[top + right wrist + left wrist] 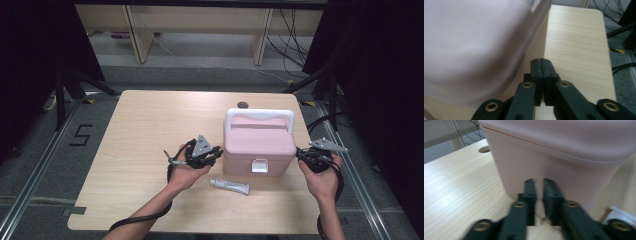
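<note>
Right now the pink lidded box [258,144], right of centre in the high view, sits flanked by the left tool [212,154], jaws slightly parted, and the closed right tool [302,153], both empty, so the next move likely calls for opening its front latch [259,165].
</note>
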`<act>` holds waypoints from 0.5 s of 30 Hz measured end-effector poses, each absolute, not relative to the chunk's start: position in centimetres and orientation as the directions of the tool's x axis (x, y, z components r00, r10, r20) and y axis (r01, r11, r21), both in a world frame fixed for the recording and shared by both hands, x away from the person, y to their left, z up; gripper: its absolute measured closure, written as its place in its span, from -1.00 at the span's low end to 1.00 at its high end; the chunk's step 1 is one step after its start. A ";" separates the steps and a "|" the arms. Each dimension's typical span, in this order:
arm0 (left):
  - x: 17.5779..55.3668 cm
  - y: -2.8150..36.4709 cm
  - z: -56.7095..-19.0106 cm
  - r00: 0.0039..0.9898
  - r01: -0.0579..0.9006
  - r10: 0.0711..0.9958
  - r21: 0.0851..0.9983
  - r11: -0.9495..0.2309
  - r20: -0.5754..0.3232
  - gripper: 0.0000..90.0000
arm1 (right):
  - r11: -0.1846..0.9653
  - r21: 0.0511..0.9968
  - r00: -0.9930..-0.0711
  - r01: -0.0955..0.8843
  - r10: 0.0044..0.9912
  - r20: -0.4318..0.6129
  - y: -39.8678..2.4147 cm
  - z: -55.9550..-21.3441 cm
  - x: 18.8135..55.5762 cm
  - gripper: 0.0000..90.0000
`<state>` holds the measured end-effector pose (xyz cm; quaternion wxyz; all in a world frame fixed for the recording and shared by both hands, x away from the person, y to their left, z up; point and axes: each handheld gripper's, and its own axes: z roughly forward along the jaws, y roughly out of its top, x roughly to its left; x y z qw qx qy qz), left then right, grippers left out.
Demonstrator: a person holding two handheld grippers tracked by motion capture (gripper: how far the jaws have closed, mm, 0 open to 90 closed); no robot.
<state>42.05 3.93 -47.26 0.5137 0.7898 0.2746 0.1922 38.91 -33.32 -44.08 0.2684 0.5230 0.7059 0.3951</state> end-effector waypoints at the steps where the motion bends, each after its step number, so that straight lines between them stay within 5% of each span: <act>1: 42.1 4.2 -47.1 0.771 0.239 0.636 0.917 -0.320 0.021 0.50 | 0.096 0.837 -0.293 0.538 0.953 0.079 -33.1 -44.1 38.8 0.90; 6: 41.8 5.6 -46.0 0.747 0.228 0.664 0.925 -0.305 0.035 0.16 | 0.127 0.833 -0.294 0.539 0.955 0.045 -34.0 -43.6 38.4 0.73; 15: 41.2 7.4 -44.9 0.732 0.239 0.681 0.929 -0.282 0.018 -0.06 | 0.181 0.814 -0.307 0.552 0.952 -0.003 -34.9 -42.7 35.8 0.53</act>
